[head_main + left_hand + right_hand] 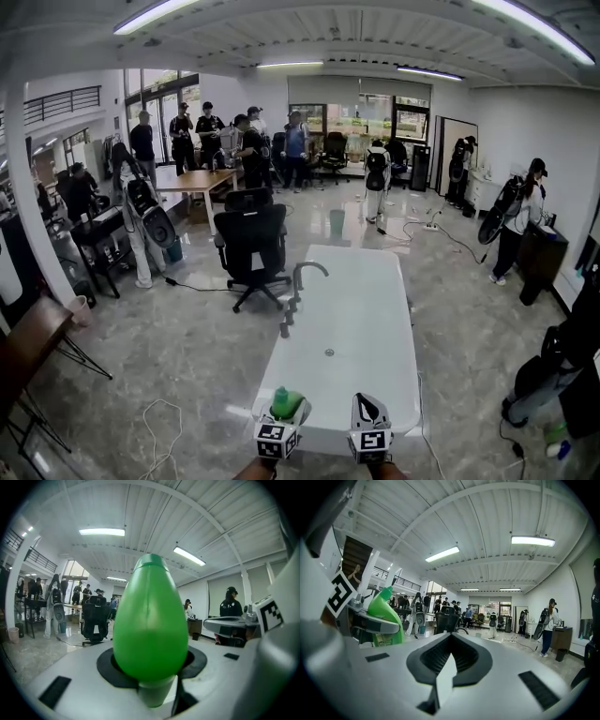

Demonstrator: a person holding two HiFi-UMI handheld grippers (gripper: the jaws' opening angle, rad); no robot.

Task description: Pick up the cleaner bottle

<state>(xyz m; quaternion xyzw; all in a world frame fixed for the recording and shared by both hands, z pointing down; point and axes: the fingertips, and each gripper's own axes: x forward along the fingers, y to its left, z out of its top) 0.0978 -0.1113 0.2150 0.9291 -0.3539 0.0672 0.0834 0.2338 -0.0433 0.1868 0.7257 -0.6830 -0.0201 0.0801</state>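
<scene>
My left gripper is shut on a green cleaner bottle, which it holds just above the near end of the white bathtub. In the left gripper view the bottle fills the middle, its capped neck pointing up, and sits between the jaws of the left gripper. To its right my right gripper hovers with nothing in it. The right gripper view shows the right gripper with its jaws together. The bottle appears at that view's left.
A chrome faucet stands on the tub's left rim. A black office chair sits just beyond it. Several people stand at the back around a wooden table. A white cable lies on the marble floor, left of the tub.
</scene>
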